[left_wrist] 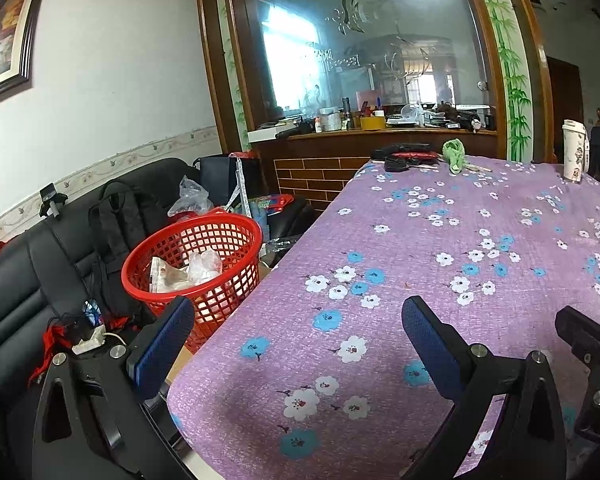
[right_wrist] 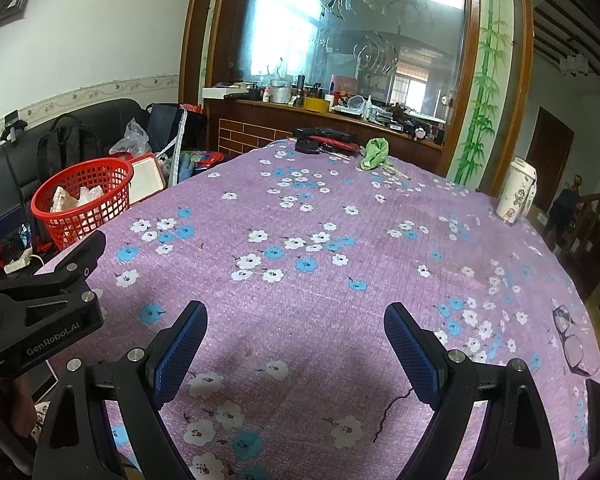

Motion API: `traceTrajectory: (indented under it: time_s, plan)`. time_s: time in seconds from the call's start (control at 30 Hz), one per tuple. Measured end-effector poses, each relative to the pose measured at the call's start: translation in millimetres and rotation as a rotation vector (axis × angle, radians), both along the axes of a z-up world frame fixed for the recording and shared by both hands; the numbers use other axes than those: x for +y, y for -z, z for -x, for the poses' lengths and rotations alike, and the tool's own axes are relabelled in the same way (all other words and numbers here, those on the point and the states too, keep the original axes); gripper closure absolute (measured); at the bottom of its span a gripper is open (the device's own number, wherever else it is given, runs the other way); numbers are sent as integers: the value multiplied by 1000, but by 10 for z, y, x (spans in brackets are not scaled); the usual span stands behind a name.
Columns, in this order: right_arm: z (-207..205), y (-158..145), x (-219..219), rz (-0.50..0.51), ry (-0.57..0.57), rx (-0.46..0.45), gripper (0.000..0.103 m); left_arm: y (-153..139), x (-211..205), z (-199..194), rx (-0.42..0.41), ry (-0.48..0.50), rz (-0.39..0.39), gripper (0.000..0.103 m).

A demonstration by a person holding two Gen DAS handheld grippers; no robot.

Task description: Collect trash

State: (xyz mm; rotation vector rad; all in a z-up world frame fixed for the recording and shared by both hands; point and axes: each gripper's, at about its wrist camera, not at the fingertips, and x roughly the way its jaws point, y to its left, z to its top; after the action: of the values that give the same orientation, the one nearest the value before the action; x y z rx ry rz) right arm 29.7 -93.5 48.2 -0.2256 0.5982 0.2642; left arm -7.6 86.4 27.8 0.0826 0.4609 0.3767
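Note:
A red plastic basket point(left_wrist: 204, 240) stands on the black sofa left of the table, with crumpled white wrappers and plastic point(left_wrist: 188, 272) inside; it also shows in the right wrist view point(right_wrist: 84, 192). My left gripper point(left_wrist: 296, 332) is open and empty over the table's left edge, near the basket. My right gripper point(right_wrist: 296, 340) is open and empty above the purple flowered tablecloth point(right_wrist: 300, 240). The left gripper's body point(right_wrist: 40, 304) shows at the left of the right wrist view.
A green cloth point(right_wrist: 374, 152), black and red items point(right_wrist: 324, 140) and a white cup point(right_wrist: 514, 192) sit at the table's far side. Glasses point(right_wrist: 568, 336) lie near the right edge. A backpack point(left_wrist: 120, 220) and bags crowd the sofa. A cluttered wooden counter stands behind.

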Motion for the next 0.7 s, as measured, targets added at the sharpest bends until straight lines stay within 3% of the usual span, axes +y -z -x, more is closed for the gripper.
traceTrajectory:
  time_s: [0.7]
  plan:
    - [-27, 57, -15, -3, 9, 13, 10, 0, 19, -22, 4, -1, 0, 0]
